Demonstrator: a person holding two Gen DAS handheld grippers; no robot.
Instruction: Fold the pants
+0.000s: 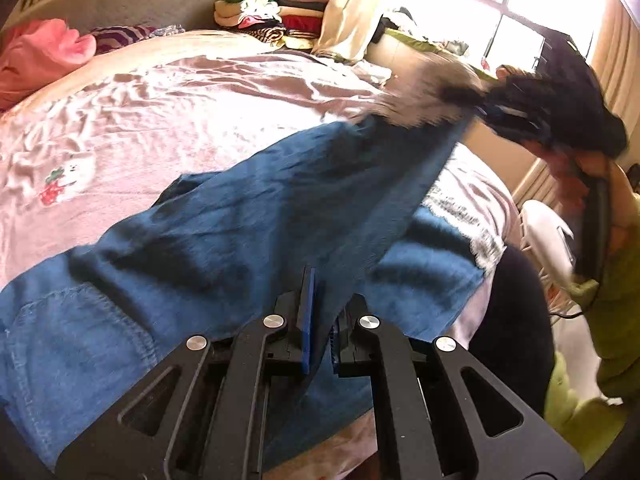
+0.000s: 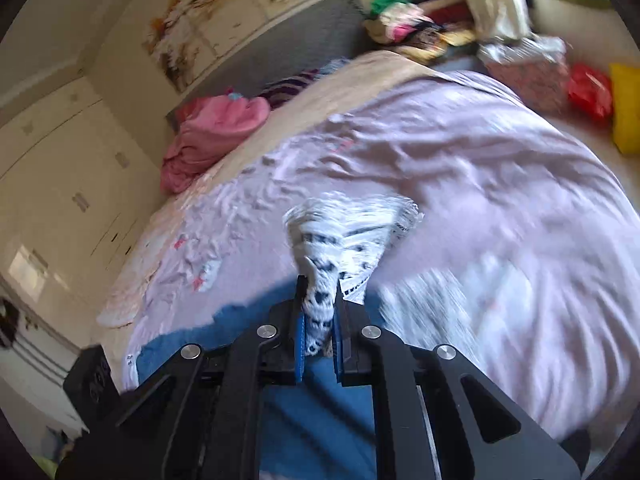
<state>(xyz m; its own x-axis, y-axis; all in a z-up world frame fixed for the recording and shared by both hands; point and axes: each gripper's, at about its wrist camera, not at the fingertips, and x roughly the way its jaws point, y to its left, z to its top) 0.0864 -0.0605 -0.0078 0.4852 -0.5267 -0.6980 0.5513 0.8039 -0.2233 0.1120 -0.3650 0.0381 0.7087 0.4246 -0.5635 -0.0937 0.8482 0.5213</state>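
Pants [image 1: 224, 224] of blue denim with frayed white hems lay partly spread on the pink bedsheet [image 1: 132, 104], one leg lifted taut. Left gripper [image 1: 320, 320] was clamped on a fold of the denim; right gripper [image 2: 320, 320] pinched a fringed white cuff [image 2: 344, 224], blurred.

Bright window [image 1: 500, 4], cream wardrobe [image 2: 60, 184], rumpled pink bed [image 1: 180, 92]

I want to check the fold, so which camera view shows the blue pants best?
The left wrist view: the blue pants spread across the bed from pocket to lifted leg, pinched in the left tongs. The right wrist view shows only a blue patch and the frayed white hem.
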